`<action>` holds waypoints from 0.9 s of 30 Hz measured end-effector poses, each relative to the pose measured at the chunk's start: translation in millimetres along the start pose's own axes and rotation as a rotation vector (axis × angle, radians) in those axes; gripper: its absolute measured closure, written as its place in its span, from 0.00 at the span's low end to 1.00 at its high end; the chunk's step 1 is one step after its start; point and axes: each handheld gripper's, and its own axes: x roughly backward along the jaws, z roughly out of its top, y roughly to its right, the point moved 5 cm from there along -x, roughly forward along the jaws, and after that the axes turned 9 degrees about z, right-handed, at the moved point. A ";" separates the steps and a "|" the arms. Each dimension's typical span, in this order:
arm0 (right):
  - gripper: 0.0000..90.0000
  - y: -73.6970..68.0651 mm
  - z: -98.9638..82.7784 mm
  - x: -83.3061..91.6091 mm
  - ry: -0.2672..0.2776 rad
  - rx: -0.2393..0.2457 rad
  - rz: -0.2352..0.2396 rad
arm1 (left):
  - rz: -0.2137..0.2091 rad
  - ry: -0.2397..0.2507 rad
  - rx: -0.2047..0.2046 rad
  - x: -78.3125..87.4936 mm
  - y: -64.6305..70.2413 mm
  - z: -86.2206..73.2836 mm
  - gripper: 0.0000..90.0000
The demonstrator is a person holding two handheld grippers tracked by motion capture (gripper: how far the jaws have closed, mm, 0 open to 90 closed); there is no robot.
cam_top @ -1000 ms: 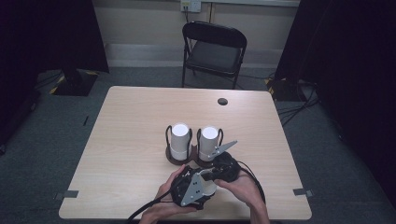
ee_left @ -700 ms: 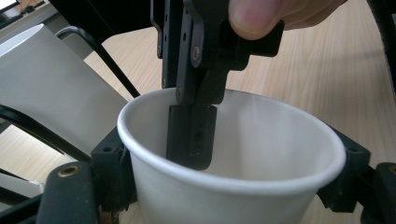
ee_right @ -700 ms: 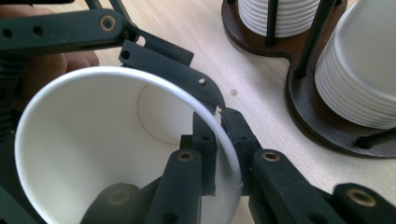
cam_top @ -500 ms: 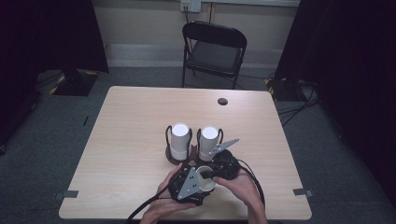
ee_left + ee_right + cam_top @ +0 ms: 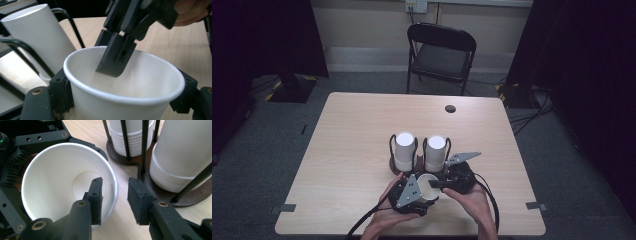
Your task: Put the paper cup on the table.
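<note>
Now | paper cup [image 5: 428, 186]: white, empty, upright | left jaws clamp it | right jaws opening, straddling rim

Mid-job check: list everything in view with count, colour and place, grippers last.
loose cup: one, white, near table edge, between the left gripper's jaws
cup stacks: two, white, upside down in the holder, mid-table
holder: one, dark base with black wire uprights, behind the loose cup
table: one, light wood
disc: one, dark, far right of the table
chair: one, black, folding, beyond the table
left gripper: one, black, clamped on the loose cup's sides
right gripper: one, black; jaws have just been opening, astride the cup's rim, one inside, one outside, pads off the wall
</note>
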 end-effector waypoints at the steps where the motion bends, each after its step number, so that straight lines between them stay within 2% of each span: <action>1: 0.69 0.0 0.5 0.4 0.016 0.003 -0.007 | 0.004 0.000 -0.003 1.4 -2.0 -0.4 0.26; 3: 0.65 -0.2 1.0 3.5 0.060 0.005 -0.019 | 0.008 0.001 0.004 3.3 -4.7 -1.5 0.26; 6: 0.64 0.0 0.8 5.6 0.083 -0.001 -0.028 | 0.016 0.005 0.031 3.6 -6.1 -3.6 0.26; 12: 0.60 0.7 1.9 14.0 0.167 -0.008 -0.040 | 0.045 -0.001 0.044 11.0 -9.3 -5.9 0.25; 14: 0.58 1.6 3.1 17.9 0.193 -0.003 -0.070 | 0.041 0.011 0.061 12.3 -10.7 -5.2 0.25; 16: 0.57 1.9 2.7 23.8 0.243 -0.001 -0.071 | 0.058 0.018 0.070 13.1 -12.9 -4.9 0.25; 17: 0.57 1.9 2.7 23.8 0.243 -0.001 -0.071 | 0.058 0.012 0.068 14.1 -14.4 -5.3 0.25; 22: 0.52 4.4 -3.6 31.1 0.293 -0.001 -0.107 | 0.071 0.036 0.123 18.9 -23.1 -7.2 0.25; 23: 0.52 5.4 -5.3 32.0 0.300 -0.006 -0.112 | 0.071 0.037 0.120 20.4 -25.0 -7.9 0.25; 25: 0.51 6.7 -9.6 32.9 0.295 -0.012 -0.117 | 0.083 0.045 0.138 23.4 -28.3 -8.7 0.25; 27: 0.47 9.7 -15.1 35.4 0.331 -0.015 -0.150 | 0.090 0.053 0.147 26.4 -31.9 -9.8 0.26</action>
